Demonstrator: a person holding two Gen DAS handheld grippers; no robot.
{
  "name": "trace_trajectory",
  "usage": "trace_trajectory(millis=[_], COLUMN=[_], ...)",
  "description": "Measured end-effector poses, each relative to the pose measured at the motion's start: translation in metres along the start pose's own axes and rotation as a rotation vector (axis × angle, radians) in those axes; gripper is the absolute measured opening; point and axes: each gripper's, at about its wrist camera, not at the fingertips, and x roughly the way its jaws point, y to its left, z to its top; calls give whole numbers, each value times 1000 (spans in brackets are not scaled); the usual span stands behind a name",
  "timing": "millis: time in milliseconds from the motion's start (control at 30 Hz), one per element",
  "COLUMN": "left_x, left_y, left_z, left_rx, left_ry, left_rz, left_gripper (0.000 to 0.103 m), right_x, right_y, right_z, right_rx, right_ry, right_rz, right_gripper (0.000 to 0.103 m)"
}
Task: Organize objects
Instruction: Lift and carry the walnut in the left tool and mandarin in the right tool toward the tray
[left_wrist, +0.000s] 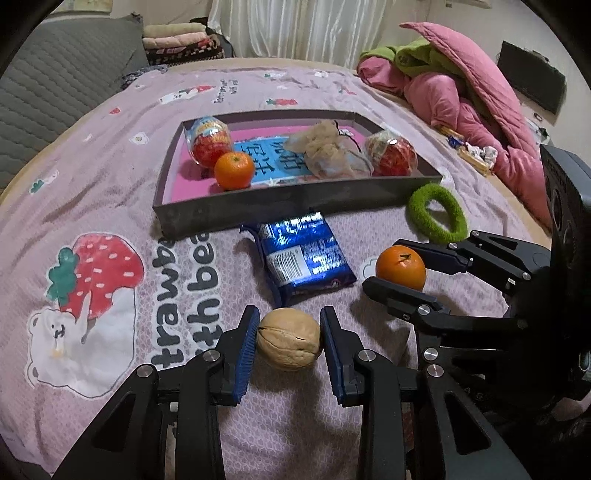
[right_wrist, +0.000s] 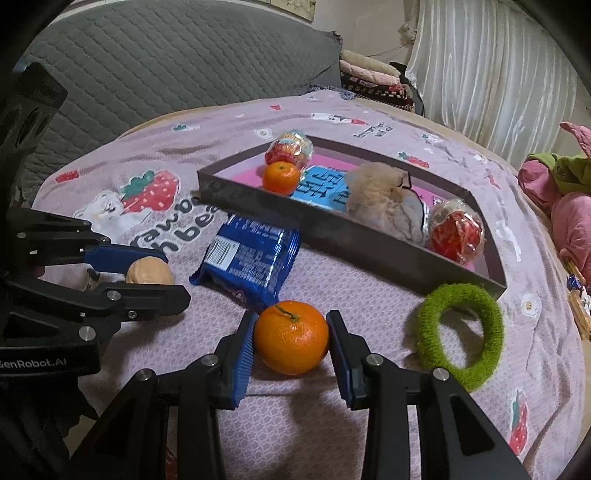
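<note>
Bedspread (left_wrist: 110, 184) lettering, perhaps "strawberry"

Left gripper (left_wrist: 289, 343), right gripper (right_wrist: 291, 343): seemingly closed.

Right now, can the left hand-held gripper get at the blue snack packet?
Probably not at once: the left hand-held gripper has the walnut between its fingers. The blue snack packet lies uncovered just beyond, in front of the tray.
</note>
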Motion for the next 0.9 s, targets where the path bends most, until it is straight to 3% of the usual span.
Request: trace_trajectory(millis=[900], left_x=[-19], left_y=[16], left_z=[47], left_rx=[-58], left_ry=[-152], left_rz=[74], left_gripper=[35], right_x=[-19], right_y=[-15], right_z=[39], right_rx=[76], right_ry=[-159], right_rz=[-68], right_gripper=[38])
